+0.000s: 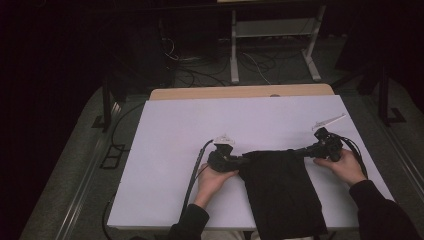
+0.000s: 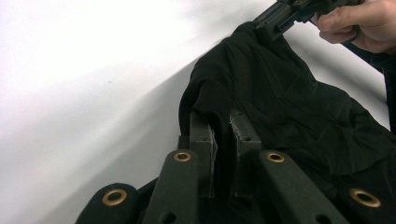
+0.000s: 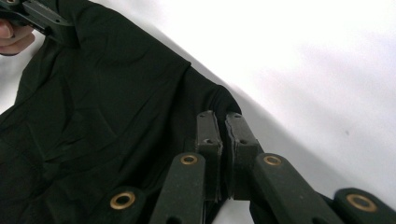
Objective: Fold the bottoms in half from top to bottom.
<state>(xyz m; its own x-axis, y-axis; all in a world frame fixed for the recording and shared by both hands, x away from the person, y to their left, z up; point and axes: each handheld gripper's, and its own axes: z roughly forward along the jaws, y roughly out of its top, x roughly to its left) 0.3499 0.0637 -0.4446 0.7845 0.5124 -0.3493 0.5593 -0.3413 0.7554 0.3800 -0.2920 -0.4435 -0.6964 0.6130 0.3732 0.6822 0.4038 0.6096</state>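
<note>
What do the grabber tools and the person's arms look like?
Both tools are black. The left gripper has two flat black jaws with worn pale edges, on chunky links with brass-coloured rivets. The right gripper looks the same. From above, a black cable trails from the left one, and each carries a small pale plate on top. The person wears dark long sleeves.

no readable text, labels or signs

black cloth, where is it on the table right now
In the high view the black cloth lies on the white table toward its near right, hanging over the near edge, its far corners pinched by the left gripper and right gripper.
</note>
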